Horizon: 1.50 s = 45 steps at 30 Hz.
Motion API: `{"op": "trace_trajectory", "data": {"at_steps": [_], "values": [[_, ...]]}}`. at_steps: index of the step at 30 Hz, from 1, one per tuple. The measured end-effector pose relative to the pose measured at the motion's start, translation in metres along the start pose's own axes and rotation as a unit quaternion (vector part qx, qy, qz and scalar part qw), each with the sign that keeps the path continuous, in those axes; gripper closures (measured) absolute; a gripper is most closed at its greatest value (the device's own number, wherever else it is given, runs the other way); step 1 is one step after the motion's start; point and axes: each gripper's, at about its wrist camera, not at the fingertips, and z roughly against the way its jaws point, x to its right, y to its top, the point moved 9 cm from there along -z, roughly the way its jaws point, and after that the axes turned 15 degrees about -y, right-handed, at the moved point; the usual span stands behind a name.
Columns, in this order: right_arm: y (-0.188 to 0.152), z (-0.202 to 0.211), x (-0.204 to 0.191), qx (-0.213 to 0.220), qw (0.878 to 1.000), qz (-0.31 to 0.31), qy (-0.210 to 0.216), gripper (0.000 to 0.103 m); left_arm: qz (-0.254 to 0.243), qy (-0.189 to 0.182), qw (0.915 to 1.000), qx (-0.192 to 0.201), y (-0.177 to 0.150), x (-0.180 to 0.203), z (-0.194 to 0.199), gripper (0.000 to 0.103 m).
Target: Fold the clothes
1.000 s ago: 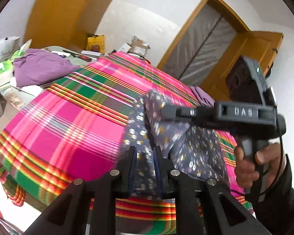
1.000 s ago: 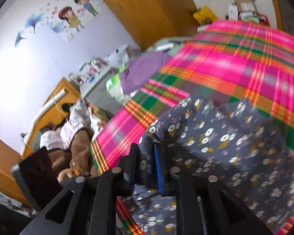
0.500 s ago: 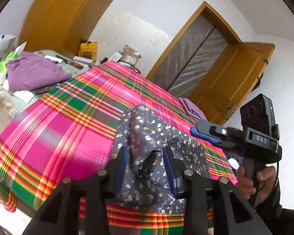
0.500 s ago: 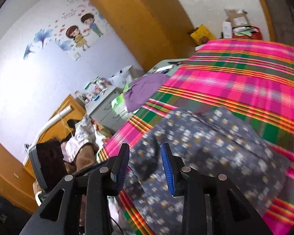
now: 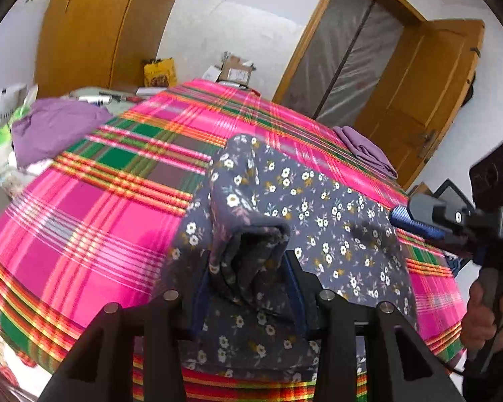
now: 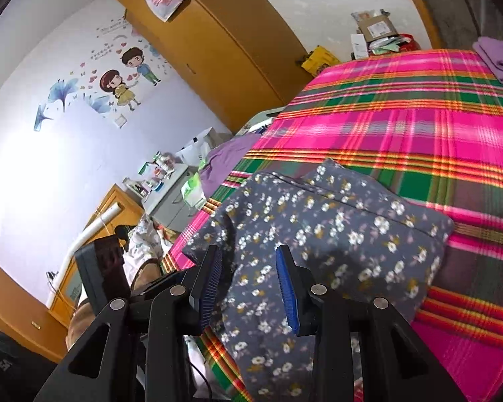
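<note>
A dark grey floral garment (image 5: pixel 318 207) lies folded on the pink plaid bed cover (image 5: pixel 100 217), near the front edge. My left gripper (image 5: pixel 248 278) is open, its fingers spread on either side of a bunched-up fold of the garment that stands loose between them. My right gripper (image 6: pixel 248 268) is also open, hovering over the garment (image 6: pixel 335 234) at its near edge with cloth below the gap. In the left wrist view the right gripper's blue pad (image 5: pixel 415 224) sits just off the garment's right side, held by a hand (image 5: pixel 483 315).
A folded purple cloth (image 5: pixel 365 150) rests at the bed's far right corner. Another purple cloth (image 5: pixel 50 124) lies on clutter left of the bed. A wooden wardrobe (image 6: pixel 218 43), a door (image 5: pixel 419 93) and boxes (image 5: pixel 234 70) stand beyond.
Both grippers were shut on the floral garment a second ago. They have opened and let go, and both have drawn back a little; the garment now rests on the bed.
</note>
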Motion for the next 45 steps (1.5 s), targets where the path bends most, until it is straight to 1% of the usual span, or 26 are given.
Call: {"op": "trace_trajectory", "data": {"at_steps": [1,2,3,4,5,6,7,8,10,12,14,15,16,18,20,21,23,27,30,32,33,36,37,38,41,45], "values": [[-0.001,0.001,0.003,0.000,1.000,-0.004,0.000,0.068,0.006,-0.004,1.0000,0.001,0.001,-0.001,0.000,0.081],[-0.002,0.003,0.007,0.001,1.000,-0.007,-0.001,0.068,0.015,-0.012,0.9998,0.005,0.002,-0.002,0.002,0.089],[-0.003,0.003,0.009,0.002,1.000,-0.011,-0.002,0.068,0.027,-0.023,0.9993,0.011,0.005,-0.002,0.005,0.090],[-0.004,0.004,0.012,0.003,1.000,-0.014,-0.003,0.068,0.047,-0.051,0.9974,0.022,0.008,-0.001,0.011,0.092],[-0.004,0.005,0.014,0.004,1.000,-0.017,-0.003,0.068,0.074,-0.092,0.9922,0.039,0.012,0.001,0.019,0.092],[-0.004,0.007,0.017,0.006,1.000,-0.020,-0.005,0.068,0.101,-0.135,0.9843,0.052,0.016,0.003,0.027,0.092],[-0.005,0.008,0.021,0.008,1.000,-0.024,-0.006,0.068,0.131,-0.181,0.9727,0.063,0.019,0.004,0.034,0.092],[-0.005,0.010,0.024,0.010,1.000,-0.027,-0.007,0.068,0.155,-0.214,0.9620,0.068,0.020,0.002,0.038,0.092],[-0.005,0.011,0.029,0.011,0.999,-0.032,-0.009,0.068,0.190,-0.220,0.9545,0.066,0.015,-0.012,0.035,0.092],[-0.005,0.010,0.033,0.011,0.999,-0.035,-0.011,0.068,0.248,-0.211,0.9444,0.045,-0.002,-0.035,0.023,0.092],[-0.005,0.008,0.036,0.009,0.999,-0.037,-0.013,0.068,0.282,-0.204,0.9371,0.026,-0.018,-0.048,0.016,0.092],[-0.006,0.007,0.037,0.007,0.999,-0.036,-0.014,0.068,0.282,-0.202,0.9375,0.026,-0.020,-0.048,0.017,0.092],[-0.007,0.007,0.037,0.006,0.999,-0.035,-0.016,0.068,0.274,-0.196,0.9411,0.026,-0.020,-0.046,0.020,0.092],[-0.008,0.006,0.039,0.006,0.999,-0.031,-0.020,0.068,0.241,-0.167,0.9557,0.024,-0.017,-0.040,0.030,0.089],[-0.008,0.006,0.039,0.008,0.999,-0.027,-0.023,0.068,0.203,-0.139,0.9685,0.034,-0.011,-0.034,0.044,0.081],[-0.007,0.007,0.039,0.011,0.999,-0.025,-0.024,0.068,0.186,-0.127,0.9735,0.041,-0.008,-0.031,0.052,0.080],[-0.006,0.009,0.039,0.020,0.999,-0.020,-0.025,0.068,0.157,-0.107,0.9803,0.052,-0.002,-0.028,0.061,0.074],[-0.008,0.011,0.040,0.025,0.999,-0.016,-0.029,0.068,0.104,-0.060,0.9905,0.066,0.009,-0.024,0.069,0.074],[-0.012,0.014,0.043,0.026,0.999,-0.013,-0.035,0.068,0.090,-0.051,0.9931,0.055,0.013,-0.025,0.059,0.072],[-0.018,0.017,0.044,0.025,0.999,-0.007,-0.039,0.064,0.097,-0.045,0.9937,0.033,0.011,-0.031,0.048,0.072],[-0.021,0.018,0.044,0.025,0.999,-0.004,-0.041,0.058,0.103,-0.048,0.9932,0.026,0.008,-0.034,0.045,0.072],[-0.034,0.023,0.036,0.025,0.998,0.032,-0.045,0.056,0.099,-0.050,0.9937,0.019,0.005,-0.033,0.041,0.072],[-0.039,0.025,0.032,0.022,0.997,0.050,-0.046,0.056,0.097,-0.051,0.9938,0.019,0.005,-0.033,0.041,0.075],[-0.045,0.026,0.027,0.020,0.996,0.068,-0.047,0.056,0.102,-0.057,0.9929,0.020,0.006,-0.034,0.040,0.084],[-0.059,0.028,0.019,0.019,0.991,0.116,-0.060,0.056,0.135,-0.077,0.9876,0.023,0.006,-0.042,0.041,0.091],[-0.078,0.029,0.011,0.021,0.980,0.178,-0.083,0.056,0.168,-0.095,0.9809,0.025,0.005,-0.050,0.040,0.092]]}}
